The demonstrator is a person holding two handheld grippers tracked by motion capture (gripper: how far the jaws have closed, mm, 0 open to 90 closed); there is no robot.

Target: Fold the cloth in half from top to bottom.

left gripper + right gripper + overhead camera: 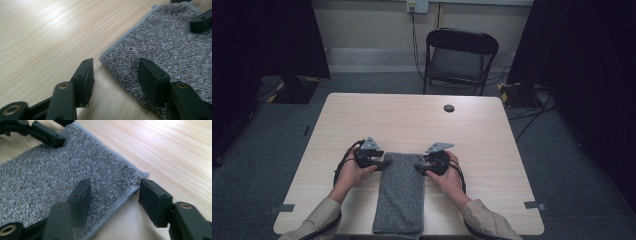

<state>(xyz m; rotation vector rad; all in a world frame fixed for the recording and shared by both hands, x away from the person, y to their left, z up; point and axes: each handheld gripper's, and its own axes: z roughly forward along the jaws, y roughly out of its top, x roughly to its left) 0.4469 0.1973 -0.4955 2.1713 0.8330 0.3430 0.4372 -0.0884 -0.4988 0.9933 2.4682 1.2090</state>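
Observation:
A grey speckled towel, folded into a long strip, lies on the wooden table and runs to its near edge. My left gripper is at the towel's far left corner and my right gripper at its far right corner. In the left gripper view the left gripper is open, one jaw over bare wood, the other over the towel, the corner between them. In the right gripper view the right gripper straddles the other corner of the towel the same way, pads apart from the cloth.
A black folding chair stands beyond the far edge of the table. A round cable hole sits near that edge. Dark curtains flank the room on both sides, and cables run across the floor at the right.

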